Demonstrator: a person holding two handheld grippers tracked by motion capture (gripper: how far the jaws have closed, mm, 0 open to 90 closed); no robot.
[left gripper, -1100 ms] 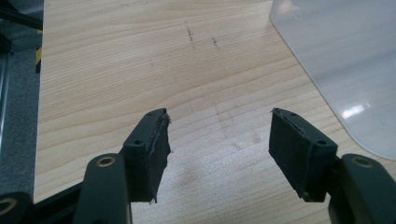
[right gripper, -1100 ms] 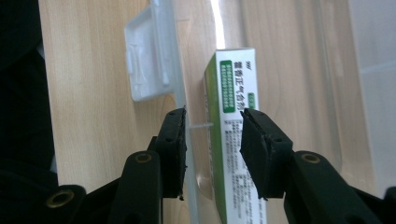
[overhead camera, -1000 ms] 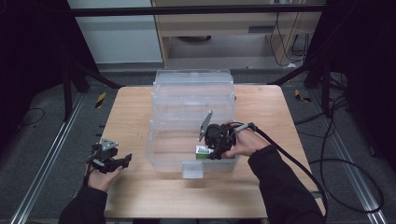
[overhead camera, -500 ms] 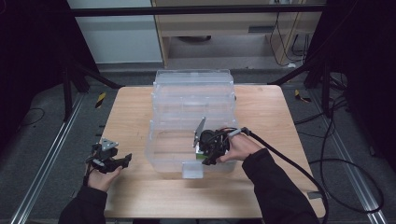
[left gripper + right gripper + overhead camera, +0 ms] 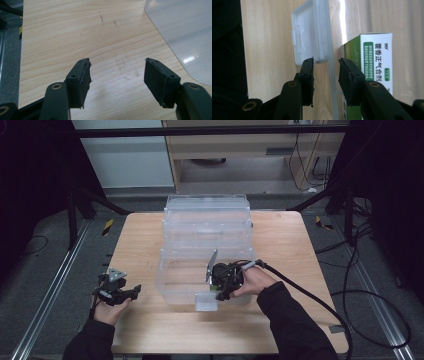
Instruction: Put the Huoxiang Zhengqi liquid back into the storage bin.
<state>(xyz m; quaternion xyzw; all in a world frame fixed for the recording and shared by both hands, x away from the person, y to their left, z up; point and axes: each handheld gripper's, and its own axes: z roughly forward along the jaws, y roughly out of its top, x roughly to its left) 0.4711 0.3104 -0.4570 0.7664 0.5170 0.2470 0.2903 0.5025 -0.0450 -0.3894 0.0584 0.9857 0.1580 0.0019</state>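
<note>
Now your grippers work near the table's front edge.
Your left gripper (image 5: 134, 291) hangs released over bare wood (image 5: 62, 37); your right gripper (image 5: 325, 66) straddles the clear bin's (image 5: 207, 230) front wall, jaws just narrowing, not clamped, green-white box (image 5: 375, 60) just inside.

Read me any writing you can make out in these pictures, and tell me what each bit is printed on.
"藿香正气合剂", in large green characters on the white face of the green and white box, seen in the right gripper view.
Small logo at the box's top right: too blurred to read.
White characters in the green patches on the box: too small to read.
The same box in the high view: print too small to read.
Clear plastic bin: no writing.
</note>
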